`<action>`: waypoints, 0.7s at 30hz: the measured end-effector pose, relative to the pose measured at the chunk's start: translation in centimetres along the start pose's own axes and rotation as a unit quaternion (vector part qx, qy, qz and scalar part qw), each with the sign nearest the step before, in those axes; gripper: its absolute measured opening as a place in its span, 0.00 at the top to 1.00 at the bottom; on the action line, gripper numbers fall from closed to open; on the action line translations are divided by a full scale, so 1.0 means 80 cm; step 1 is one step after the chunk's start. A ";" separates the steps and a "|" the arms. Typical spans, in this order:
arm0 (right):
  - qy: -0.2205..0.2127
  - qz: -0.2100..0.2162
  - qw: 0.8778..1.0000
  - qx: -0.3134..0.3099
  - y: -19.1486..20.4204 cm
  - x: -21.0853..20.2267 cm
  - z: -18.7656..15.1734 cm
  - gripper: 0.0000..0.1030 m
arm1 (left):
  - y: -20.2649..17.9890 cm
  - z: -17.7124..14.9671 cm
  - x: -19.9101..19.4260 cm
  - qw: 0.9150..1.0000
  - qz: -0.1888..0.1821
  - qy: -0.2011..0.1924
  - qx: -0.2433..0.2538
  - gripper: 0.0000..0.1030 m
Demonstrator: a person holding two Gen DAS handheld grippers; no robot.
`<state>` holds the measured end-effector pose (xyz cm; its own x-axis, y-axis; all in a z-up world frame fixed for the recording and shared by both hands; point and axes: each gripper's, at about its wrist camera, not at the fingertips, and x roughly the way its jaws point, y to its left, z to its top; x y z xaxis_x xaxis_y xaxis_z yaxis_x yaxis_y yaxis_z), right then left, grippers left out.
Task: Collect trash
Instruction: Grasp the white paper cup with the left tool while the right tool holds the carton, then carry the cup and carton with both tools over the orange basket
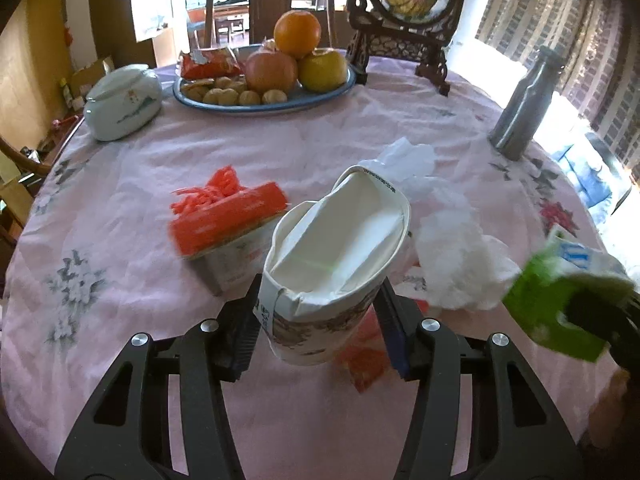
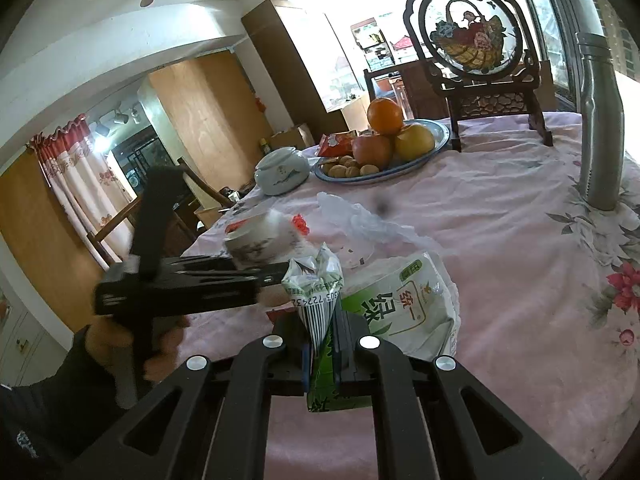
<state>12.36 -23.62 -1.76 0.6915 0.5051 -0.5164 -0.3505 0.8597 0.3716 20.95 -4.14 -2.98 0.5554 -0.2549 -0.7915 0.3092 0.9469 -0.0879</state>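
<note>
Above the pink tablecloth (image 1: pixel 160 168), the left gripper (image 1: pixel 320 320) held a crushed paper cup (image 1: pixel 340 248) between its pads, apparently lifted off the cloth. The right gripper (image 2: pixel 322 344) was closed tightly on a flattened green carton (image 2: pixel 320 308). White tissues (image 1: pixel 460 264) lay beside the cup.

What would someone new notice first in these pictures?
The crushed paper cup squeezed in the left gripper, front and centre above the pink tablecloth. Next, the green carton pinched in the right gripper. Behind them, the fruit plate with an orange on top.
</note>
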 end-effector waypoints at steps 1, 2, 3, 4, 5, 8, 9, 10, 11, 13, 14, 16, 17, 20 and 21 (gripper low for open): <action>0.000 0.000 1.000 0.000 0.000 0.000 0.000 0.92 | 0.001 -0.004 -0.007 1.000 0.000 -0.001 -0.002 0.49; -0.001 0.001 1.000 0.000 0.000 -0.001 0.000 0.92 | 0.002 -0.008 -0.015 1.000 0.001 -0.004 -0.004 0.49; -0.001 0.002 1.000 0.000 0.002 -0.001 0.000 0.92 | 0.004 -0.014 -0.026 1.000 0.005 -0.008 -0.006 0.49; -0.002 0.003 1.000 -0.002 0.002 -0.002 -0.001 0.92 | 0.006 -0.019 -0.035 1.000 0.006 -0.011 -0.010 0.49; -0.003 0.004 1.000 -0.003 0.004 -0.002 -0.001 0.92 | 0.008 -0.025 -0.044 1.000 0.007 -0.014 -0.014 0.49; -0.001 0.008 1.000 -0.008 0.010 0.000 -0.003 0.92 | 0.016 -0.048 -0.081 0.999 0.019 -0.030 -0.023 0.49; 0.001 0.008 1.000 -0.007 0.012 0.000 -0.003 0.92 | 0.018 -0.054 -0.091 0.999 0.023 -0.035 -0.024 0.49; 0.001 0.009 1.000 -0.006 0.014 -0.001 -0.003 0.92 | 0.021 -0.063 -0.104 0.998 0.028 -0.040 -0.026 0.49; 0.001 0.010 1.000 -0.007 0.018 -0.002 -0.002 0.92 | 0.022 -0.068 -0.112 0.998 0.031 -0.043 -0.026 0.49; -0.002 0.015 1.000 -0.021 0.036 -0.011 -0.003 0.92 | 0.027 -0.082 -0.134 0.997 0.040 -0.050 -0.031 0.49; -0.003 0.017 1.000 -0.027 0.044 -0.015 -0.004 0.92 | 0.029 -0.089 -0.143 0.997 0.041 -0.052 -0.033 0.49; -0.002 0.022 0.999 -0.041 0.069 -0.027 -0.012 0.92 | 0.034 -0.107 -0.163 0.997 0.043 -0.057 -0.040 0.49; -0.001 0.023 0.999 -0.045 0.076 -0.030 -0.015 0.92 | 0.037 -0.118 -0.174 0.996 0.045 -0.060 -0.044 0.49; 0.006 0.033 0.997 -0.063 0.111 -0.044 -0.033 0.92 | 0.046 -0.147 -0.200 0.995 0.041 -0.067 -0.058 0.49; 0.007 0.035 0.997 -0.067 0.120 -0.047 -0.038 0.92 | 0.047 -0.156 -0.207 0.995 0.042 -0.069 -0.061 0.49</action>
<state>4.46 -17.06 1.36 0.6533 0.5644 -0.5047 -0.4792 0.8243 0.3015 3.30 6.10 2.23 0.6781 -0.1912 -0.7097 0.1672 0.9804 -0.1044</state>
